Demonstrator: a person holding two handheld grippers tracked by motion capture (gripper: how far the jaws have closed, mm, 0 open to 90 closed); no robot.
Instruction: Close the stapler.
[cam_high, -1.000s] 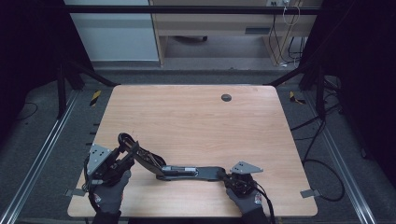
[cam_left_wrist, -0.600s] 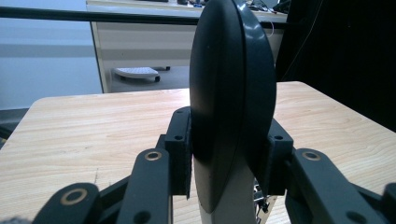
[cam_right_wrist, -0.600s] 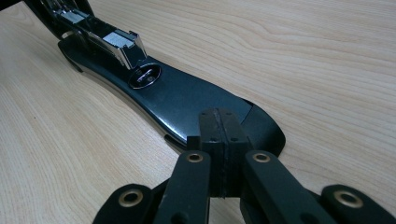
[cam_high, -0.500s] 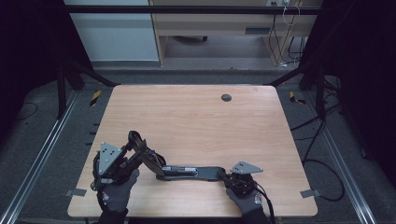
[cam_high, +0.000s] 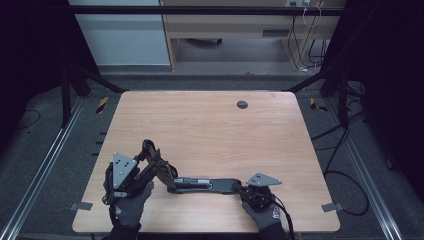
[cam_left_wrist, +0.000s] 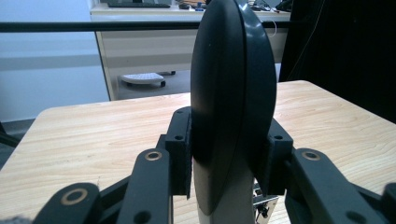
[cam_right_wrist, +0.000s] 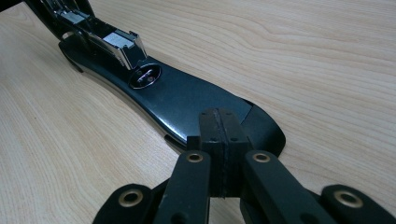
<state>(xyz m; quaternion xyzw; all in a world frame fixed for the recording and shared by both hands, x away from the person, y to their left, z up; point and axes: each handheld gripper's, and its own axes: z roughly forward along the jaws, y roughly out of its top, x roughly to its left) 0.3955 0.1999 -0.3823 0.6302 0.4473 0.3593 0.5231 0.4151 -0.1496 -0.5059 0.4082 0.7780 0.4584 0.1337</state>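
A black stapler lies swung open near the table's front edge. Its flat base (cam_high: 210, 185) rests on the wood, and its top cover (cam_high: 159, 167) is raised at the left end. My left gripper (cam_high: 150, 167) is shut on that cover (cam_left_wrist: 231, 84), with a pad on each side of the rounded shell. The left gripper (cam_left_wrist: 231, 154) holds the cover upright. My right gripper (cam_high: 244, 189) is shut, its tips (cam_right_wrist: 223, 126) resting on the near end of the base (cam_right_wrist: 187, 100). The metal staple channel (cam_right_wrist: 105, 39) and round anvil (cam_right_wrist: 145, 75) lie bare beyond it.
The wooden table (cam_high: 210, 125) has a round cable hole (cam_high: 242, 104) near its far edge. Black frame legs stand at both far corners, cables trail on the floor at the right (cam_high: 345, 165), and a desk and cabinet stand behind.
My left gripper has moved a little to the right with the stapler's cover in it, standing the cover more upright. The right gripper and the base have stayed put.
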